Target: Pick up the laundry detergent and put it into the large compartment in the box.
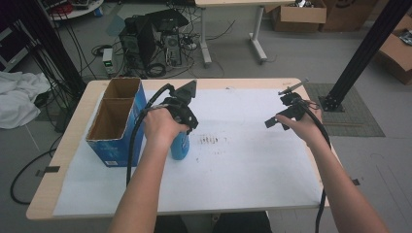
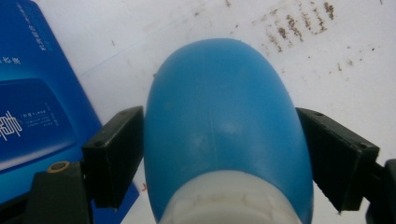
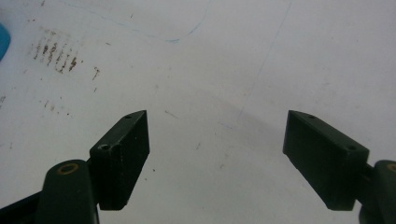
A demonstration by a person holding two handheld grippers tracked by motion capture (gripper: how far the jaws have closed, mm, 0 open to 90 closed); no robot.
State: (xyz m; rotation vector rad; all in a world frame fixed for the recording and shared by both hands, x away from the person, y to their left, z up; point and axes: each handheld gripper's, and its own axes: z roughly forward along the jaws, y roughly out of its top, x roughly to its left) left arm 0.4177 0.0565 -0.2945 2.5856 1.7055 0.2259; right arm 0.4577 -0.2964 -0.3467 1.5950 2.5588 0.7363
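Left claw grasps the blue plastic bottle with white neck, jaws on both sides, bottle beside the blue two-compartment cardboard box on the white-covered table. Right claw released, empty. Likely step: lift bottle, next into a compartment. High view shows compartments; left gripper view shows jaw contact.

Blue box crowds the bottle's left; white sheet rightward lies open.
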